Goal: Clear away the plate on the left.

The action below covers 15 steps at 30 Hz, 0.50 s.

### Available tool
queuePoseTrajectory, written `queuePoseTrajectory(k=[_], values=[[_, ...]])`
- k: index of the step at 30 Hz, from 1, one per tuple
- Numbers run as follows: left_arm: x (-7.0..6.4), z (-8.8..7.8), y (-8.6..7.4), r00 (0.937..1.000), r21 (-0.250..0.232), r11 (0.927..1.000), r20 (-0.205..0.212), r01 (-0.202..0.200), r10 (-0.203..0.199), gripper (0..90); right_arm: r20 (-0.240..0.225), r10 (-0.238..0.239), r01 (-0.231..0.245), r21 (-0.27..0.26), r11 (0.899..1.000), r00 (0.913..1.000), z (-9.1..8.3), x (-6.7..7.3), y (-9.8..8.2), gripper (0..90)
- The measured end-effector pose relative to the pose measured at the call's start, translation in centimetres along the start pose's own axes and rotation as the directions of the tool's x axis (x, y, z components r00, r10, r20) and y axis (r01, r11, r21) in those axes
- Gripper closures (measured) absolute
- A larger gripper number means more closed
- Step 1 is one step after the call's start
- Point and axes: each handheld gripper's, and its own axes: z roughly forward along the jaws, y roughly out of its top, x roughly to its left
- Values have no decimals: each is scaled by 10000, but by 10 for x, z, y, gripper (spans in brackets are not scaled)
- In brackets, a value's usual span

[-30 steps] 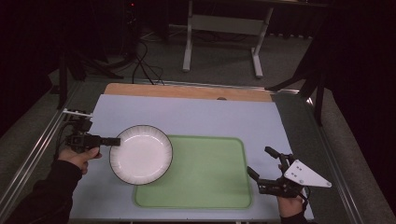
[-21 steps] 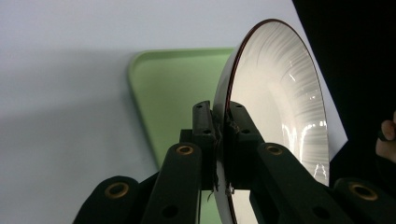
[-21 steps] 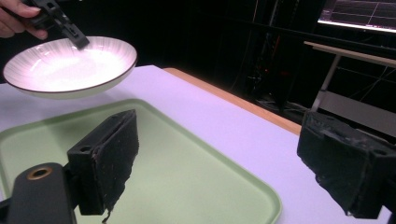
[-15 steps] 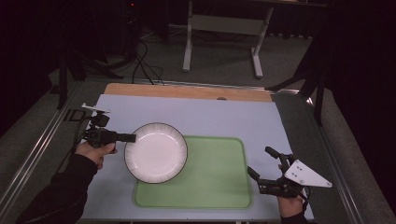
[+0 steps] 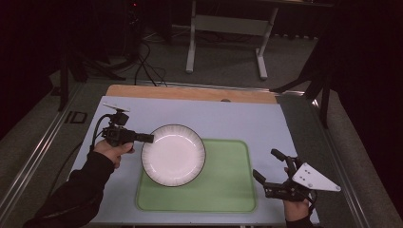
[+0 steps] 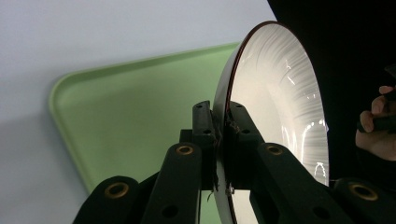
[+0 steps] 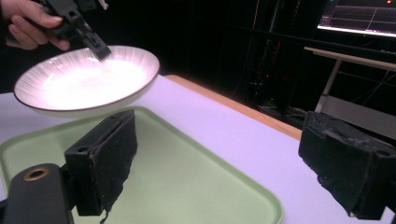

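We see the left claw (image 5: 148,138) pinching the rim of a white plate (image 5: 174,155) with a thin dark edge, its two black jaws pressed on either side of the rim at the plate's left side. In the left gripper view the plate (image 6: 275,112) stands edge-on between those jaws, one jaw on its pale inside and the other on its underside. In the right gripper view the plate (image 7: 84,79) hangs clear above the green tray (image 7: 187,182), tilted slightly, with the left claw (image 7: 99,50) gripping its far rim and the left hand (image 7: 28,23) behind it. From the high view the plate overlaps the upper left corner of the green tray (image 5: 223,185), and its left part hangs over the pale blue surface (image 5: 237,118). The left hand (image 5: 111,151) holds its gripper from the left side of the surface, the dark sleeve (image 5: 76,194) running in from the bottom corner

The right claw (image 5: 267,168) is spread wide with nothing between its jaws, resting near the right edge of the tray, well apart from the plate, held by the right hand (image 5: 295,209) at the bottom
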Motion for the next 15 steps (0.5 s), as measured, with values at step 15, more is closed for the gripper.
queuePoseTrajectory(k=[15], values=[[-13,38,10,9992,313,9993,357,-180,169,849,-239,0,-2,-82,10000,9997,-1,1,1,109]])
